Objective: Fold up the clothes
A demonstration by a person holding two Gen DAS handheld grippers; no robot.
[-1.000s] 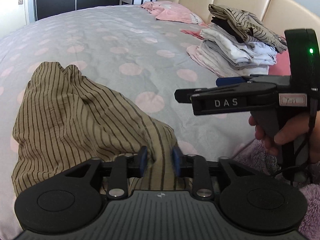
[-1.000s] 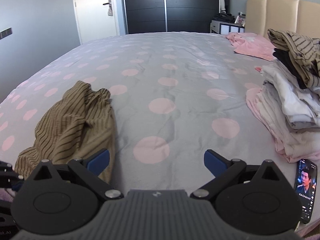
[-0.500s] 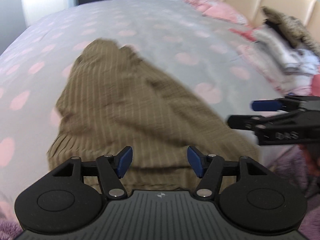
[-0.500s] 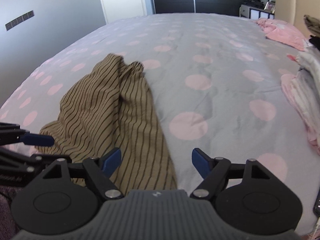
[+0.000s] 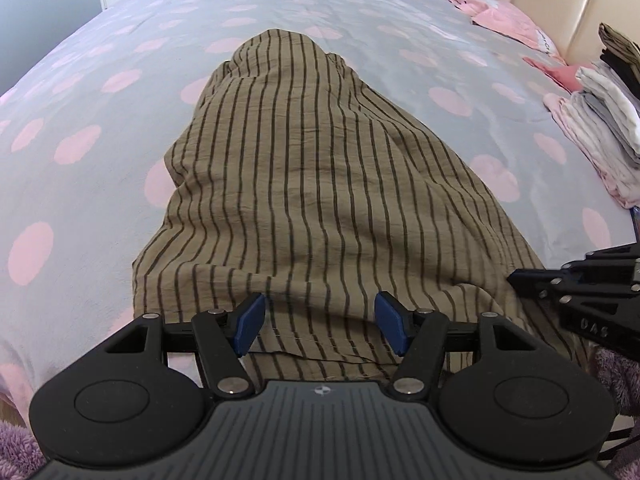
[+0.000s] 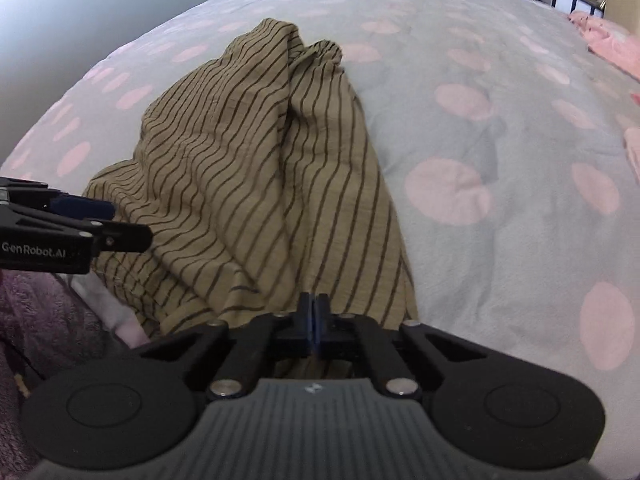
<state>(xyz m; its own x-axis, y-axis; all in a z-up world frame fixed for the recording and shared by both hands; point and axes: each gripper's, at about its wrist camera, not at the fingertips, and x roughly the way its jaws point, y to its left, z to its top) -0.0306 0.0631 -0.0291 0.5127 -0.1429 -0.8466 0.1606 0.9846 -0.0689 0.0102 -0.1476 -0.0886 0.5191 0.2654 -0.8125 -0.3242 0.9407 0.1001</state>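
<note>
An olive garment with dark stripes (image 5: 320,184) lies crumpled on the bed, its hem toward me. My left gripper (image 5: 320,324) hangs open just above the near hem, and the fabric runs under the gap between its blue pads (image 5: 250,320). Nothing is pinched there. In the right wrist view the same garment (image 6: 248,168) spreads ahead, and my right gripper (image 6: 316,310) has its pads pressed together on the near right edge of the cloth. The left gripper (image 6: 116,222) shows at the left, over the garment's left corner. The right gripper (image 5: 520,280) enters from the right.
The grey bedcover with pink dots (image 5: 100,120) stretches far ahead. A stack of folded clothes (image 5: 600,132) stands at the right near the beige headboard (image 5: 560,12). A pink garment (image 5: 504,20) lies farther back. Purple fluffy fabric (image 6: 44,312) lies along the bed's near edge.
Both grippers have come down and forward to the garment's near hem. The right jaws went from wide open to shut. The left jaws widened half a second ago and have stayed so.
</note>
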